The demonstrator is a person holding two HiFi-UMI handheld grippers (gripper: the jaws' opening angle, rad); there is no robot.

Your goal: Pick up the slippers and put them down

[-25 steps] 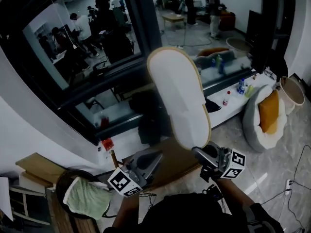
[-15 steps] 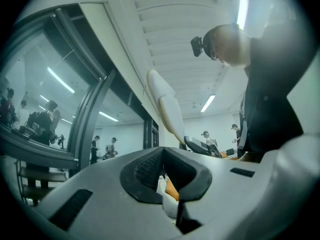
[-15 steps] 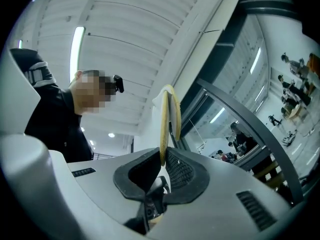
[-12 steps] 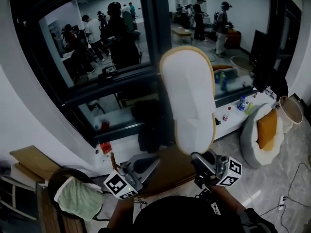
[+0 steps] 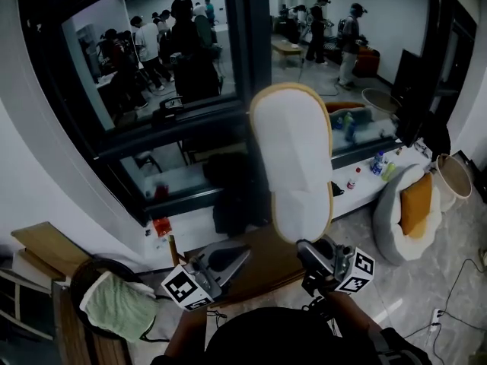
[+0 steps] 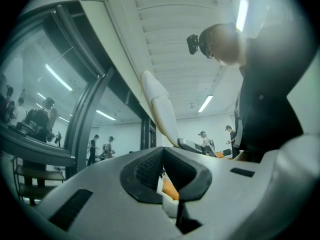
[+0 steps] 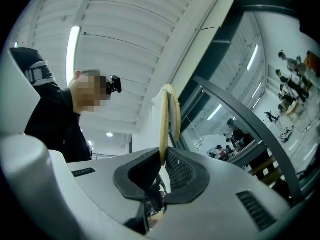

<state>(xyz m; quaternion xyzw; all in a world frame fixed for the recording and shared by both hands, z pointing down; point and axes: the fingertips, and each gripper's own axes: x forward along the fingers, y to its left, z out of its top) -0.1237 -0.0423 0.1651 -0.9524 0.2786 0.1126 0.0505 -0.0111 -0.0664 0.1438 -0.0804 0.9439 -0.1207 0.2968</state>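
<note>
A white slipper (image 5: 293, 158) with a tan rim stands upright, sole side facing me, in front of the dark window. My right gripper (image 5: 313, 245) is shut on its lower edge. The right gripper view shows the slipper's thin rim (image 7: 168, 119) clamped between the dark pads of that gripper (image 7: 163, 159). My left gripper (image 5: 242, 251) hangs lower left of the slipper, apart from it, its jaws closed together with nothing between them. In the left gripper view the slipper (image 6: 159, 109) rises beyond that gripper (image 6: 164, 156). No second slipper shows.
A large dark window (image 5: 152, 90) with people behind its glass fills the back. A green cloth (image 5: 114, 306) lies on a round stand at lower left. A brown tabletop (image 5: 266, 268) lies under the grippers. At right are a white round seat with an orange cushion (image 5: 415, 204) and bottles (image 5: 378, 162).
The slipper leaned left in the picture a second ago and now stands more upright. The right gripper's hold on it is unchanged, and the left gripper has stayed put.
</note>
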